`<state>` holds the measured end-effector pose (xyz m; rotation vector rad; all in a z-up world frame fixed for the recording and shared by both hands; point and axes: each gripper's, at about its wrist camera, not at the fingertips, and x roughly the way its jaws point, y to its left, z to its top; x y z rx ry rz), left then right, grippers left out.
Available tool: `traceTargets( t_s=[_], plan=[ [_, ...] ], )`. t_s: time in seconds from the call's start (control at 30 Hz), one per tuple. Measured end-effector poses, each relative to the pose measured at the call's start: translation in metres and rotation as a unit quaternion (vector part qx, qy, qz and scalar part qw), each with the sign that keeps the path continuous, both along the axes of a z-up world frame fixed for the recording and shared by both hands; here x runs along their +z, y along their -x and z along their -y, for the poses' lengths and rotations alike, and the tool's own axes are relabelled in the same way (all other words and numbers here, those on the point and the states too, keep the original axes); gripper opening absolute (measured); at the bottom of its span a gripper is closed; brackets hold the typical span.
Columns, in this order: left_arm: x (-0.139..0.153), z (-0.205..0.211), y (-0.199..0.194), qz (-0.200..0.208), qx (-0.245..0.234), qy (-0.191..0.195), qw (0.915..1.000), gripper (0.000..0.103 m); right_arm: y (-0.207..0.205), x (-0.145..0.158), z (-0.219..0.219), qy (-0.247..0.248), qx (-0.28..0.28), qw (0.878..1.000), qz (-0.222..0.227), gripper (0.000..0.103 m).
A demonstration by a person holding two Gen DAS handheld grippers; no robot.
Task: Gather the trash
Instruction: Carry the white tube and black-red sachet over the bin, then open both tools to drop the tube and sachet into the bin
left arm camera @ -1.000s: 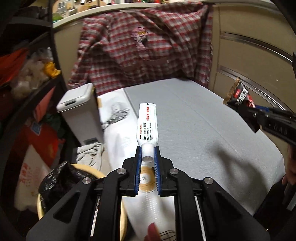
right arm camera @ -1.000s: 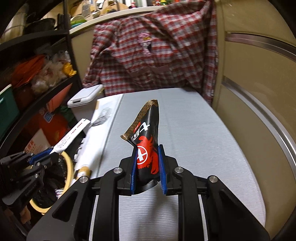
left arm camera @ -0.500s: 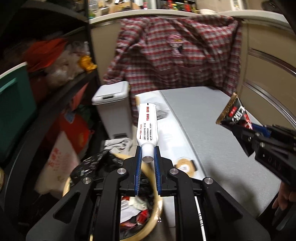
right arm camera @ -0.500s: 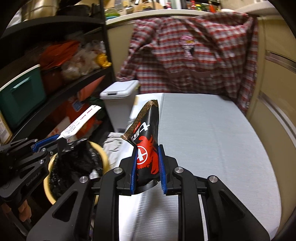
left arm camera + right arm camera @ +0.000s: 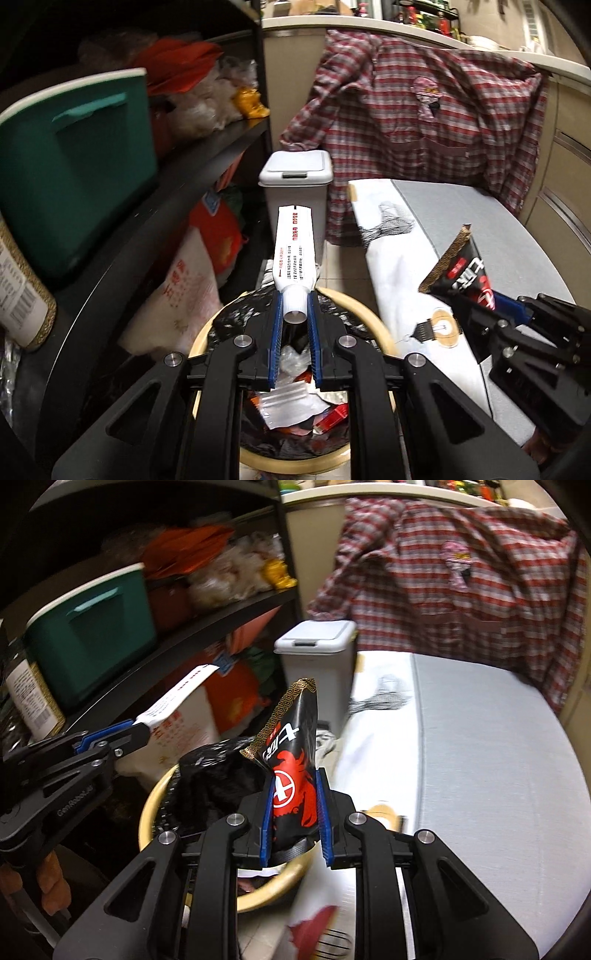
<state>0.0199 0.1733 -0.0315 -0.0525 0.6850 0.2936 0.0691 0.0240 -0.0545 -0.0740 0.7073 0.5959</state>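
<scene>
Trash is picked up but not yet dropped — the left claw (image 5: 295, 314) pinches a white tube (image 5: 295, 254) by its cap, low centre over the lined bin (image 5: 373, 314); the right claw (image 5: 293, 805) pinches a black snack wrapper (image 5: 291, 746) beside the bin's rim.

Glossy foil wrapper (image 5: 291, 746), smooth plastic tube (image 5: 295, 254), checked cloth shirt (image 5: 424, 122)
</scene>
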Motion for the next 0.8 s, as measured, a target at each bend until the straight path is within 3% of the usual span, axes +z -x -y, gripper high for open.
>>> traceTargets(
  t_s=[0.53, 0.7, 0.77, 0.8],
  plan=[
    [-0.030, -0.041, -0.011, -0.038, 0.035, 0.026, 0.9983, 0.013, -0.007, -0.031, -0.065, 0.035, 0.046, 0.998, -0.029, 0.022],
    [-0.033, -0.045, -0.016, -0.043, 0.038, 0.031, 0.9979, 0.013, -0.012, -0.038, -0.075, 0.042, 0.049, 0.997, -0.041, 0.049],
    [-0.034, -0.046, -0.016, -0.047, 0.038, 0.037, 0.9975, 0.014, -0.013, -0.040, -0.077, 0.048, 0.047, 0.997, -0.042, 0.052],
    [-0.036, -0.046, -0.016, -0.048, 0.040, 0.040, 0.9972, 0.020, -0.013, -0.041, -0.077, 0.049, 0.047, 0.997, -0.044, 0.055]
  ],
)
